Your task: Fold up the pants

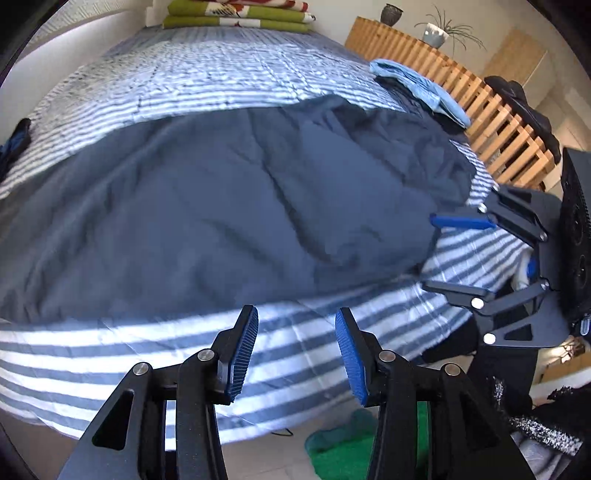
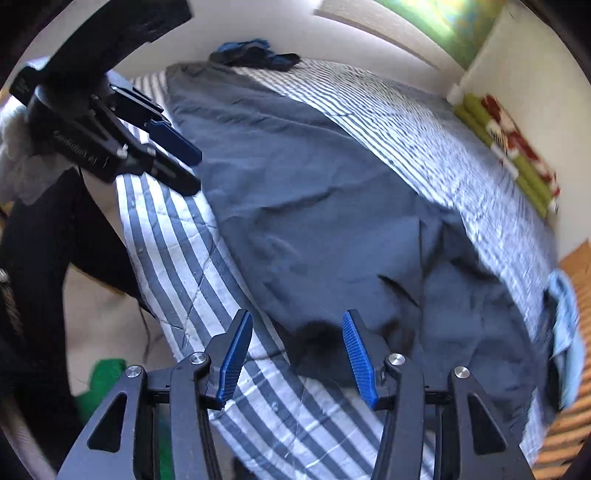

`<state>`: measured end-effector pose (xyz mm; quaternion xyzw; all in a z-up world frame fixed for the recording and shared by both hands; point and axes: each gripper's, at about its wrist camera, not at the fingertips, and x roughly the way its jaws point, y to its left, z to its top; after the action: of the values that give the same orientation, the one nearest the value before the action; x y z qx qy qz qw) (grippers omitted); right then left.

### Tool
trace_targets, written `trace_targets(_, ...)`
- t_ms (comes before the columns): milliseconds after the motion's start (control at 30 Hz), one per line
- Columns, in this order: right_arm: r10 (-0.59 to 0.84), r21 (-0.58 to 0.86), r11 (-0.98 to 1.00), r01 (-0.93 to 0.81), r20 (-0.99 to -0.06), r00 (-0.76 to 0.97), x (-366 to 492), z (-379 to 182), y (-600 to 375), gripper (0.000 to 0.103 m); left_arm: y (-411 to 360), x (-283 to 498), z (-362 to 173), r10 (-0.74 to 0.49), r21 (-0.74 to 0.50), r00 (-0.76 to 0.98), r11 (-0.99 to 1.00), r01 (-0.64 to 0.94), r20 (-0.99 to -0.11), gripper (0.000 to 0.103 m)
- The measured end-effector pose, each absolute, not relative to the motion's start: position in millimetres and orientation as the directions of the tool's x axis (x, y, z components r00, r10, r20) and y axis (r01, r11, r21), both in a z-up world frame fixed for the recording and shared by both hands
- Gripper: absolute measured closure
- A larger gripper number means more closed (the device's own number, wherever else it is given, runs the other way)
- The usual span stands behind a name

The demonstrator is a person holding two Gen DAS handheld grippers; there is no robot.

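Dark navy pants (image 1: 236, 206) lie spread flat across the striped bed cover (image 1: 184, 81), wrinkled in places. In the left wrist view my left gripper (image 1: 297, 321) is open above the cover's near edge, just short of the pants' hem, with nothing between its blue pads. At the right of that view my right gripper (image 1: 428, 251) is open at the pants' right end. The right wrist view shows the pants (image 2: 332, 221) running away from the right gripper (image 2: 297, 325), which hovers open over their near end. The left gripper (image 2: 194, 170) shows at upper left, open beside the pants' edge.
A light blue folded garment (image 1: 417, 88) lies near a wooden slatted rail (image 1: 480, 110) at the bed's right side. Green and red folded bedding (image 1: 240, 14) sits at the head. A dark blue bundle (image 2: 255, 53) lies at the far end. Green cloth (image 1: 340, 446) is on the floor.
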<state>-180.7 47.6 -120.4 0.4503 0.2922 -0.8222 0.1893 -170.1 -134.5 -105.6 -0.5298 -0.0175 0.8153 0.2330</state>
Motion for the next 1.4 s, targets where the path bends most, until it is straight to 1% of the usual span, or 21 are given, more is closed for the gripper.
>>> trace_targets(167,0.080,-0.446,-0.679,0.584,-0.835,-0.544,-191,-141,37,0.055,-127,-159,-115,0.415,-0.291,-0.323,-0.883,-0.369,-0.850,0.057)
trace_targets(200,0.065,-0.410,-0.709,0.574,-0.848,-0.526,-197,-138,42,0.067,-125,-157,-116,0.421,-0.295,-0.321,-0.880,-0.373,-0.848,0.057)
trace_targets(233,0.046,-0.360,-0.745,0.561,-0.867,-0.495,-203,-135,46,0.089,-124,-156,-116,0.432,-0.303,-0.320,-0.874,-0.380,-0.843,0.057)
trace_targets(267,0.016,-0.288,-0.796,0.532,-0.889,-0.458,-213,-129,55,0.096,-122,-156,-116,0.439,-0.307,-0.323,-0.870,-0.387,-0.838,0.057)
trace_targets(333,-0.027,-0.213,-0.855,0.473,-0.893,-0.450,-228,-117,71,0.101,-115,-156,-113,0.452,-0.304,-0.332,-0.859,-0.412,-0.828,0.057)
trace_targets(500,-0.167,0.007,-0.925,0.381,-0.906,-0.389,-252,-95,103,0.101,-88,-163,-102,0.488,-0.292,-0.349,-0.824,-0.486,-0.800,0.056)
trace_targets(533,-0.177,0.019,-0.926,0.377,-0.905,-0.388,-254,-91,105,0.101,-81,-166,-100,0.504,-0.292,-0.349,-0.810,-0.509,-0.790,0.055)
trace_targets(600,-0.197,0.044,-0.928,0.369,-0.901,-0.387,-259,-87,108,0.101,-71,-172,-96,0.544,-0.319,-0.334,-0.781,-0.537,-0.770,0.043)
trace_targets(633,-0.220,0.074,-0.928,0.365,-0.899,-0.378,-261,-84,110,0.101,-65,-177,-95,0.574,-0.345,-0.316,-0.759,-0.552,-0.756,0.040)
trace_targets(767,-0.284,0.150,-0.922,0.358,-0.888,-0.362,-264,-76,111,0.101,-41,-190,-100,0.646,-0.410,-0.286,-0.705,-0.579,-0.708,0.039)
trace_targets(867,-0.341,0.221,-0.913,0.342,-0.875,-0.343,-271,-74,119,0.101,-24,-200,-106,0.684,-0.447,-0.279,-0.679,-0.583,-0.674,0.035)
trace_targets(967,-0.373,0.264,-0.907,0.327,-0.866,-0.333,-272,-75,126,0.101,-13,-211,-112,0.710,-0.492,-0.288,-0.670,-0.556,-0.642,0.034)
trace_targets(1033,-0.402,0.295,-0.897,0.329,-0.855,-0.328,-272,-74,134,0.100,-9,-218,-116,0.743,-0.550,-0.278,-0.648,-0.527,-0.609,0.037)
trace_targets(1067,-0.401,0.296,-0.898,0.325,-0.854,-0.330,-271,-73,139,0.099,-8,-218,-117,0.764,-0.578,-0.265,-0.626,-0.523,-0.589,0.046)
trace_targets(1100,-0.402,0.304,-0.901,0.310,-0.852,-0.334,-269,-70,150,0.094,-5,-216,-117,0.781,-0.595,-0.248,-0.605,-0.529,-0.573,0.060)
trace_targets(1133,-0.413,0.321,-0.901,0.293,-0.843,-0.345,-266,-67,163,0.084,1,-211,-117,0.783,-0.588,-0.239,-0.598,-0.545,-0.574,0.065)
trace_targets(1167,-0.425,0.343,-0.900,0.267,-0.825,-0.372,-261,-64,180,0.079,5,-207,-117,0.773,-0.567,-0.241,-0.605,-0.559,-0.587,0.071)
trace_targets(1200,-0.416,0.359,-0.909,0.213,-0.809,-0.415,-253,-60,207,0.066,9,-204,-118,0.763,-0.549,-0.240,-0.612,-0.570,-0.601,0.075)
trace_targets(1233,-0.401,0.373,-0.915,0.155,-0.796,-0.453,-246,-59,231,0.058,12,-201,-121,0.760,-0.546,-0.229,-0.610,-0.574,-0.609,0.077)
trace_targets(1300,-0.380,0.425,-0.905,0.031,-0.773,-0.509,-230,-65,286,0.056,16,-197,-126,0.752,-0.546,-0.210,-0.613,-0.571,-0.625,0.088)
trace_targets(1400,-0.181,0.356,-0.898,-0.257,-0.834,-0.522,-210,-91,358,0.055,20,-190,-133,0.714,-0.516,-0.208,-0.646,-0.562,-0.668,0.095)
